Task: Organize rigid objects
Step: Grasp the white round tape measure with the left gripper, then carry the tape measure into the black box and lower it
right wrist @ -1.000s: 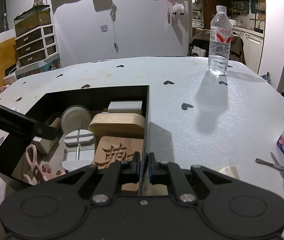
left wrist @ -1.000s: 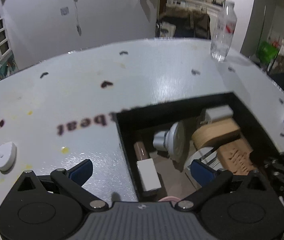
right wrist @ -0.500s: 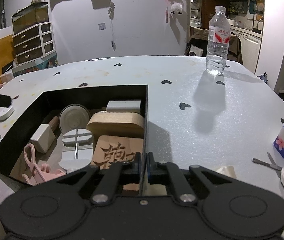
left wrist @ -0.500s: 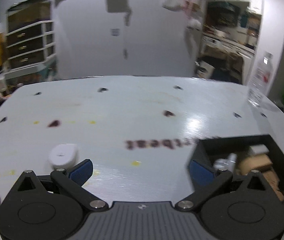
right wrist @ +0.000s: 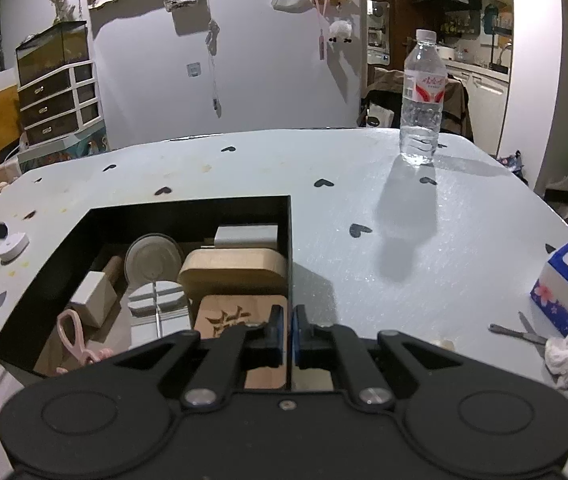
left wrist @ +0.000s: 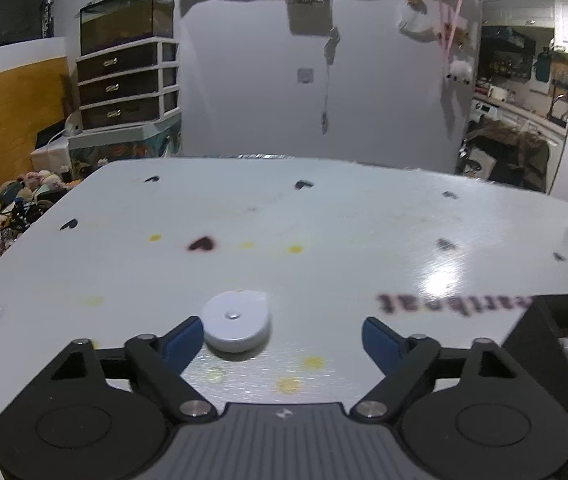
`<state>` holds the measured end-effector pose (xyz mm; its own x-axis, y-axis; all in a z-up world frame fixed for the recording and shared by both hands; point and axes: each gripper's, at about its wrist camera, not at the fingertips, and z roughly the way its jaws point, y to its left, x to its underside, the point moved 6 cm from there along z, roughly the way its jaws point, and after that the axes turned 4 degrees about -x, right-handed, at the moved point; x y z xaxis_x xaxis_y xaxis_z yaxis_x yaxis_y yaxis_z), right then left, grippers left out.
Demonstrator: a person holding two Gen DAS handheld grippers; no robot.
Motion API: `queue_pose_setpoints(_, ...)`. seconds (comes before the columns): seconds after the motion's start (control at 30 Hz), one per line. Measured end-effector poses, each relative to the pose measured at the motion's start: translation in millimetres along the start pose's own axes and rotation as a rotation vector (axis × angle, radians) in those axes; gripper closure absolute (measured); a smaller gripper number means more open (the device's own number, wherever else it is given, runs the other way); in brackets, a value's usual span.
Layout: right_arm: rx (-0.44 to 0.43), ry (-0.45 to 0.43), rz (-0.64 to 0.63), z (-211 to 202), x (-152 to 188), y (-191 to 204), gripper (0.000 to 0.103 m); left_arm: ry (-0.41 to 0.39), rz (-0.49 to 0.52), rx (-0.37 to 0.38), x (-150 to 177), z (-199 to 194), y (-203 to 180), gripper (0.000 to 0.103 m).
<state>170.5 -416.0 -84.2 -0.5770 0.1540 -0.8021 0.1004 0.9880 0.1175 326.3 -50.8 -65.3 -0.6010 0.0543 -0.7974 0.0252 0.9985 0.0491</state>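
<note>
Left gripper (left wrist: 282, 334), jaws just narrowing but unclamped, brackets the round white plastic disc (left wrist: 237, 326) on the pale table (left wrist: 324, 220); right gripper (right wrist: 288, 330) pinches the black box's (right wrist: 188, 210) wall.

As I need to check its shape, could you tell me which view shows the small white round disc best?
The left wrist view: the white disc lies close and large beside one blue finger. The right wrist view shows it small, far left on the table.

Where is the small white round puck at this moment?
The white puck lies on the table, left of the black box, between the left gripper's open jaws, close beside one blue pad.
</note>
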Motion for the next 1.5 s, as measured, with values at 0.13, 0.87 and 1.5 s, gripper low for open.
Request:
queue_pose_setpoints(0.13,0.011,0.006,0.004,0,1,0,0.100,0.012,-0.009,-0.008,4,20,10,0.026)
queue_pose_setpoints(0.87,0.038,0.026,-0.013,6,1,4,0.100,-0.060,0.023,0.006,5,37,12,0.045)
queue_pose_setpoints(1.5,0.028,0.029,-0.008,10,4,1,0.100,-0.174,0.452,0.653,10,-86,-148,0.045)
